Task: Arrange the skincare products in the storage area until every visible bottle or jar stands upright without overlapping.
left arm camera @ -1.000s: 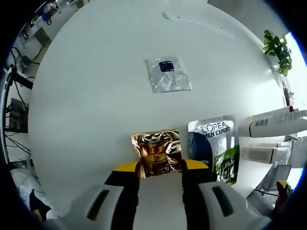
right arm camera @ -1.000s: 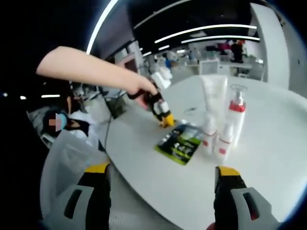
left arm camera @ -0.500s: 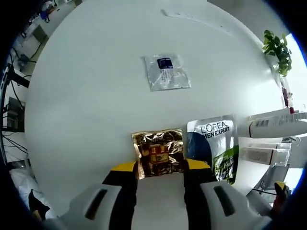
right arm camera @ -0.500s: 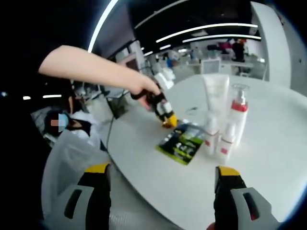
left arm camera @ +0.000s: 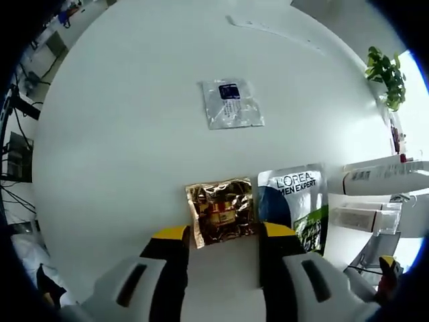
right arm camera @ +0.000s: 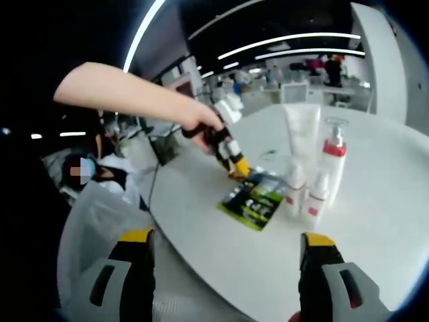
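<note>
Both grippers' jaws wide, gripping nothing, over the white table (left arm camera: 120, 134)
Left gripper (left arm camera: 222, 236) straddles the gold sachet's (left arm camera: 220, 210) near edge; L'Oreal sachet (left arm camera: 299, 201) just beside; clear sachet (left arm camera: 231, 103) apart. Right gripper (right arm camera: 226, 243) faces an upright tube (right arm camera: 299, 137), pump bottle (right arm camera: 331, 166), two small bottles (right arm camera: 292, 190)

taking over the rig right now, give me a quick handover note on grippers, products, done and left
Left gripper: open, low over the white table, jaws either side of the near edge of the gold sachet; not gripping it.
Right gripper: open, empty, held back off the table edge.
Products: green and blue sachet lies flat beside the gold one; a silver sachet lies flat farther out. White tube, red pump bottle and two small bottles stand upright in a cluster.
Done: bottles upright.
Left: probably tidying the sachets; bottles stand close together, check none overlap.
</note>
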The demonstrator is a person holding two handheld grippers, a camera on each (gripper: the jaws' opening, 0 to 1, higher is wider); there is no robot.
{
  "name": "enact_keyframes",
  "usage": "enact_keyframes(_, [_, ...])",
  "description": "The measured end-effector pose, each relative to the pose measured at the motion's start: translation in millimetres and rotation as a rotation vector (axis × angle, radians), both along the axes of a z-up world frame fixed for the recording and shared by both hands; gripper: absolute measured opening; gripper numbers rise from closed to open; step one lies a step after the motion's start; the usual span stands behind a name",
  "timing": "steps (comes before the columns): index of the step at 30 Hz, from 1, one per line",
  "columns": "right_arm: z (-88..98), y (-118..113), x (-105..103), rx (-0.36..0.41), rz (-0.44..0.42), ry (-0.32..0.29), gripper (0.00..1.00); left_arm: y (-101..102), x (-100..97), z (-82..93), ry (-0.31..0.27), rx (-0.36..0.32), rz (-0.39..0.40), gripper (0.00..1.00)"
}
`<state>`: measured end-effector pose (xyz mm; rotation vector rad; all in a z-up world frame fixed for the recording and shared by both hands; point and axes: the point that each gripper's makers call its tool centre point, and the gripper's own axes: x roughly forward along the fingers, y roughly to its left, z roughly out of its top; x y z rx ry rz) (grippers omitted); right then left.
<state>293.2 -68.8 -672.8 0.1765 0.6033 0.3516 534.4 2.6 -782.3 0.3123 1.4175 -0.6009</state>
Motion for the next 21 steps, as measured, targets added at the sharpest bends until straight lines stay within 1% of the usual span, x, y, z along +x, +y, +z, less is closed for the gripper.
enact_keyframes(5, [-0.2, -0.2, 0.0, -0.003, 0.0, 0.0, 0.92, 1.2, 1.4, 1.3, -0.005, -0.004, -0.003, 0.5])
enact_keyframes(13, [-1.3, 0.7, -0.4, -0.014, 0.008, 0.003, 0.92, -3.9, 3.6, 5.7, -0.02, -0.042, -0.015, 0.56])
enact_keyframes(18, [-2.1, 2.2, -0.5, -0.021, 0.017, 0.006, 0.92, -1.2, -0.2, 13.7, -0.036, -0.058, -0.039, 0.6])
enact_keyframes(21, [-3.2, 4.1, -1.0, -0.028, 0.028, 0.01, 0.93, 2.4, -0.7, 21.0, -0.048, -0.083, -0.045, 0.64])
